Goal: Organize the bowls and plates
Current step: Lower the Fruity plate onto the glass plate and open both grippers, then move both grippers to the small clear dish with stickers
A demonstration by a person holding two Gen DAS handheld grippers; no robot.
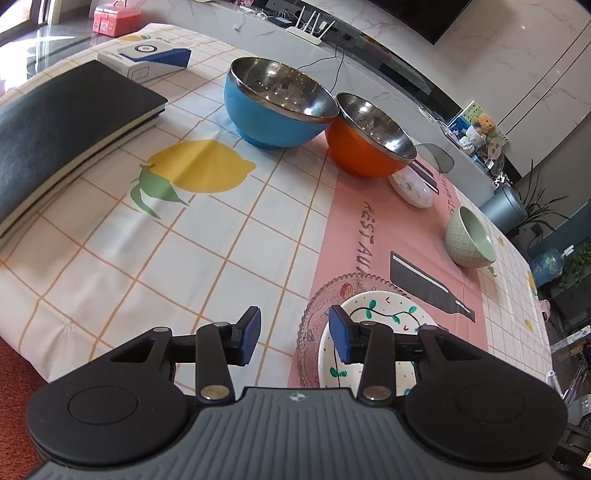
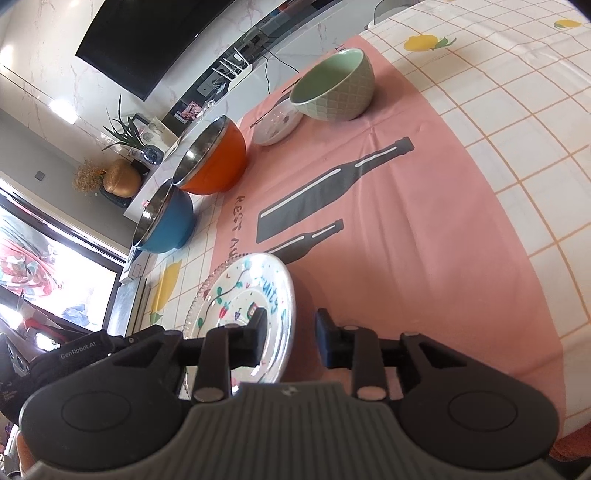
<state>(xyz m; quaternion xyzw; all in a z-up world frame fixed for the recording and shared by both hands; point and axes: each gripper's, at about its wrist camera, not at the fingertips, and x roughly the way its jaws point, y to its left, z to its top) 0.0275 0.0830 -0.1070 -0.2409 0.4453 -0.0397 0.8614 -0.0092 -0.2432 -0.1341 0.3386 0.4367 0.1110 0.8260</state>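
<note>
Both hand-held grippers, left (image 1: 294, 335) and right (image 2: 290, 336), spread; painted plate (image 2: 255, 295) flat, face-up.

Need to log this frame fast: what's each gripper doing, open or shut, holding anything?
Left gripper: open, holding nothing, beside the painted plate.
Right gripper: open, holding nothing, jaws astride that plate's rim.

A home living and dining room: a table under a lemon-print grid tablecloth (image 1: 207, 236) stands before a long marble-look media console (image 1: 369, 62) with a large black wall-mounted television (image 2: 147, 40), a white wifi router with antennas (image 1: 314, 29), a green potted plant (image 2: 125, 129) and a small teddy bear (image 1: 485, 123) along its far edge.
</note>
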